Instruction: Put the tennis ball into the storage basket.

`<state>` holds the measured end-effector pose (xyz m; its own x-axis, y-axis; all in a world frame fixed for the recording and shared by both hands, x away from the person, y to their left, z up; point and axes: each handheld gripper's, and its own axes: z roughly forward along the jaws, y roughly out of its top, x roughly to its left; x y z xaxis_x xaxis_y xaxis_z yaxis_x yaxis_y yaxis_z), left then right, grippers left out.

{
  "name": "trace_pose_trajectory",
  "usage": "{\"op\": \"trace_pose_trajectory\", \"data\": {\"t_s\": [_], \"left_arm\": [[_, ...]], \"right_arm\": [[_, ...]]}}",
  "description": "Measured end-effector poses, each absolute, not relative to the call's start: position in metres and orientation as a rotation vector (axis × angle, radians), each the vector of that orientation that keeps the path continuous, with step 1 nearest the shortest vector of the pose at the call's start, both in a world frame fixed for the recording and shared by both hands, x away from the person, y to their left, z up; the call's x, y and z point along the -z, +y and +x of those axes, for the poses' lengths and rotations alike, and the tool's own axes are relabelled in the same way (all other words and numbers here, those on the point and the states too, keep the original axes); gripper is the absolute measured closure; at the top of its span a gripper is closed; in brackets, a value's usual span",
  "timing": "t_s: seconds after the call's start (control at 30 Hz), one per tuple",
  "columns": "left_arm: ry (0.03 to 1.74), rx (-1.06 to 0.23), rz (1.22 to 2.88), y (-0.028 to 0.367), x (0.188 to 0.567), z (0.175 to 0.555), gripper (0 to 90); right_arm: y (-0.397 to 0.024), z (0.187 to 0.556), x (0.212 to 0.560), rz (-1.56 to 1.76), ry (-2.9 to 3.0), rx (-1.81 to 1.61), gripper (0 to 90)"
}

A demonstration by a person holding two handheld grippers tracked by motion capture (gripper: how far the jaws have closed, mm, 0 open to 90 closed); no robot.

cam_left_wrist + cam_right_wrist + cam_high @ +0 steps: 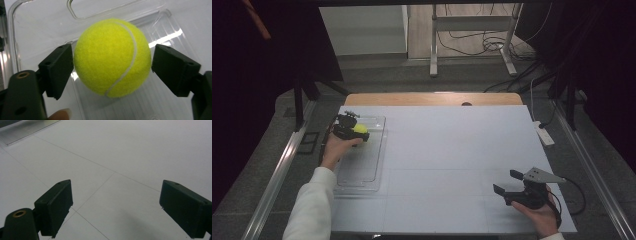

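Worktop (447,150): white sheet lying over a wooden top, faint grid lines running across it; it is carrying everything below.
Tray (362,170): clear plastic, lying flat at the worktop's left side, its long axis running away from the person.
Left gripper (353,131): hovering over the tray's far end, held by the left hand (334,148); its fingers (58,70) are standing apart on either side of the ball, the left one touching the felt, the right one pressing at or just beside it, so they are gripping the ball.
Right gripper (508,181): sitting low over the worktop's near right part, held by the right hand (542,215); its fingers (56,205) are spread wide with bare worktop between them.
Ball (112,57): yellow tennis ball, sitting between the left gripper's fingers above the tray's far end.
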<state>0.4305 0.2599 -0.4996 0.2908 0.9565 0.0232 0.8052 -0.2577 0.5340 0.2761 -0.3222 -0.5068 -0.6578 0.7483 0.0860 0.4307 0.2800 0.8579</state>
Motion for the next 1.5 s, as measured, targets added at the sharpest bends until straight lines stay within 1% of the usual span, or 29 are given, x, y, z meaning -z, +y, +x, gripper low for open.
{"op": "trace_pose_trajectory", "data": {"t_s": [0.13, 0.27, 0.5, 0.63, 1.03, 1.23, 1.5], "left_arm": [[1.546, -0.468, 2.087, 0.262, 0.494, 0.427, 13.0], [1.489, -0.471, 2.016, 0.265, 0.483, 0.420, 11.3], [1.413, -0.497, 1.957, 0.269, 0.473, 0.407, 11.3], [1.361, -0.479, 1.926, 0.271, 0.469, 0.397, 11.4], [1.282, -0.424, 1.870, 0.272, 0.463, 0.379, 12.4], [1.242, -0.414, 1.852, 0.269, 0.460, 0.370, 12.5], [1.216, -0.400, 1.834, 0.267, 0.461, 0.349, 12.8]], "right_arm": [[-0.322, 0.276, 0.507, 1.073, 2.219, -1.328, 11.4], [-0.323, 0.276, 0.507, 1.072, 2.218, -1.331, 11.4], [-0.322, 0.276, 0.507, 1.072, 2.219, -1.330, 11.4], [-0.323, 0.277, 0.507, 1.071, 2.219, -1.330, 11.4], [-0.324, 0.278, 0.507, 1.075, 2.216, -1.338, 11.5], [-0.324, 0.278, 0.507, 1.083, 2.212, -1.331, 11.6], [-0.324, 0.279, 0.508, 1.088, 2.214, -1.327, 11.6]]}}
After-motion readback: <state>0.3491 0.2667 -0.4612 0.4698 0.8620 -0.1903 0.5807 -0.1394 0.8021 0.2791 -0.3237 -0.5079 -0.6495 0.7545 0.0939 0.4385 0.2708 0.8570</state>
